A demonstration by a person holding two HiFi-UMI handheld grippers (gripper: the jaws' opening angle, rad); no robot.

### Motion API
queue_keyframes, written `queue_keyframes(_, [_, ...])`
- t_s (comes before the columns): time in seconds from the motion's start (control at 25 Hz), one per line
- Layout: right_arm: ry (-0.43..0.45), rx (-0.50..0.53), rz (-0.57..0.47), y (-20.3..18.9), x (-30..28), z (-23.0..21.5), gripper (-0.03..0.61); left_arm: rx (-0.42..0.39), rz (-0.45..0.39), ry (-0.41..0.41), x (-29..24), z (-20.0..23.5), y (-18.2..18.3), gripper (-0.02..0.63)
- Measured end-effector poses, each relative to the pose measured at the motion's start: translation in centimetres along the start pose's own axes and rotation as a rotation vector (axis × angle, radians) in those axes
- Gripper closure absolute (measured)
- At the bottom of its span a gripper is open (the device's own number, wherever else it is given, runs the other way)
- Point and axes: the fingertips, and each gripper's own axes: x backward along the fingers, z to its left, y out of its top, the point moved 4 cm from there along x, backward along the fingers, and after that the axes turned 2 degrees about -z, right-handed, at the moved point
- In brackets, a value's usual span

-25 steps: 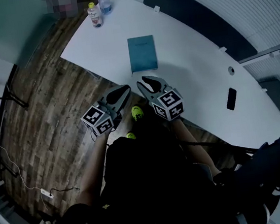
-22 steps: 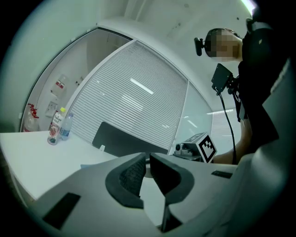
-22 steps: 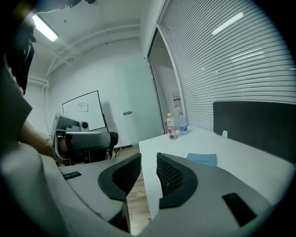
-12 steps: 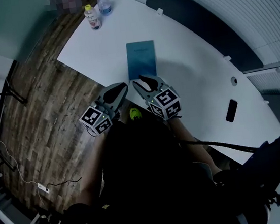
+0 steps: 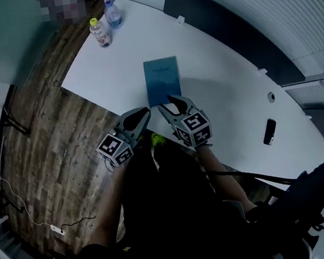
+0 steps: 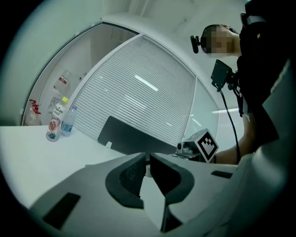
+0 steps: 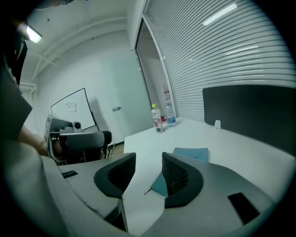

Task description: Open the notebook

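Observation:
A closed teal notebook (image 5: 162, 81) lies flat on the white table (image 5: 228, 93), close to its near edge. My right gripper (image 5: 173, 103) hovers just short of the notebook's near edge. Its jaws are opening and nothing sits between the pads. In the right gripper view, the notebook (image 7: 190, 153) shows past the right gripper (image 7: 149, 158), with one near corner peeking out between the jaws. My left gripper (image 5: 142, 114) hangs over the table edge, left of the notebook, with its jaws together and nothing in them. Only the table and far wall show beyond the left gripper (image 6: 148, 159).
Two plastic bottles (image 5: 99, 32) stand at the table's far left corner, and they show in the right gripper view as bottles (image 7: 158, 119). A black phone (image 5: 269, 132) lies at the right. A dark panel (image 5: 226, 28) lines the far edge. Wooden floor (image 5: 51, 140) lies left.
Both grippers have moved forward and down toward the notebook's near edge. The right jaws have spread wider.

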Motion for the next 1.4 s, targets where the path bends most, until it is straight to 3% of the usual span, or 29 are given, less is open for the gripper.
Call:
queue_keyframes(0.44, [-0.096,-0.064,0.062,-3.1,-2.4,-3.8,0.371,0.068,0.05,-0.009,-1.7,3.8,-3.0,0.566])
queue_keyframes(0.92, [-0.212,-0.166,0.175,-8.6,-2.8,-8.3,0.284,0.109,0.061,-0.006,-3.0,5.2,-6.7,0.541])
queue_keyframes(1.4, [-0.233,-0.234,0.241,-11.0,-3.5,-10.6,0.276,0.129,0.061,0.013,-3.0,6.2,-8.2,0.535])
